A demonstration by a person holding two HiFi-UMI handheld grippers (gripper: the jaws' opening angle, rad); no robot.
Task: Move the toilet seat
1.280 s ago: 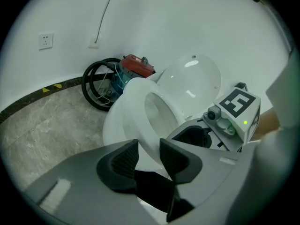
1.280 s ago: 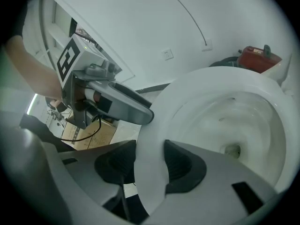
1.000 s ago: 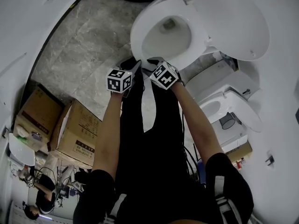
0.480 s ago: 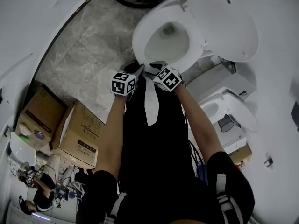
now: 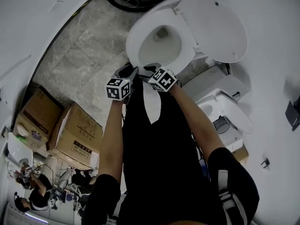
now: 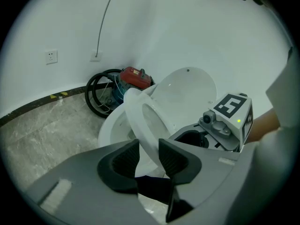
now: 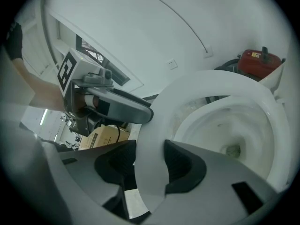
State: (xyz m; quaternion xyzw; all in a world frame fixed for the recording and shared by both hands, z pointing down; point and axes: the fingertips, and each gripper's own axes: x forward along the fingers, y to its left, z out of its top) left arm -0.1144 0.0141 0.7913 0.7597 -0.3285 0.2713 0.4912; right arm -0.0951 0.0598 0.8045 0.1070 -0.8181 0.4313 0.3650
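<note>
My left claw (image 6: 149, 156) just tightened, gripping the toilet seat (image 6: 140, 121) at its near rim | my right claw (image 7: 150, 165) grips just right of it | seat tilted up off bowl (image 7: 220, 121), long axis running far toward raised lid (image 5: 215, 27)

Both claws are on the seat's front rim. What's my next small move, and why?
Probably tip the toilet seat up toward the raised lid: left claw and right claw both clamp its front edge, and it stands only partly raised off the bowl.

Grey marbled floor (image 5: 79, 55) at upper left, white wall (image 5: 28, 13) beyond; cardboard boxes (image 5: 77, 137) stood lower left.
</note>
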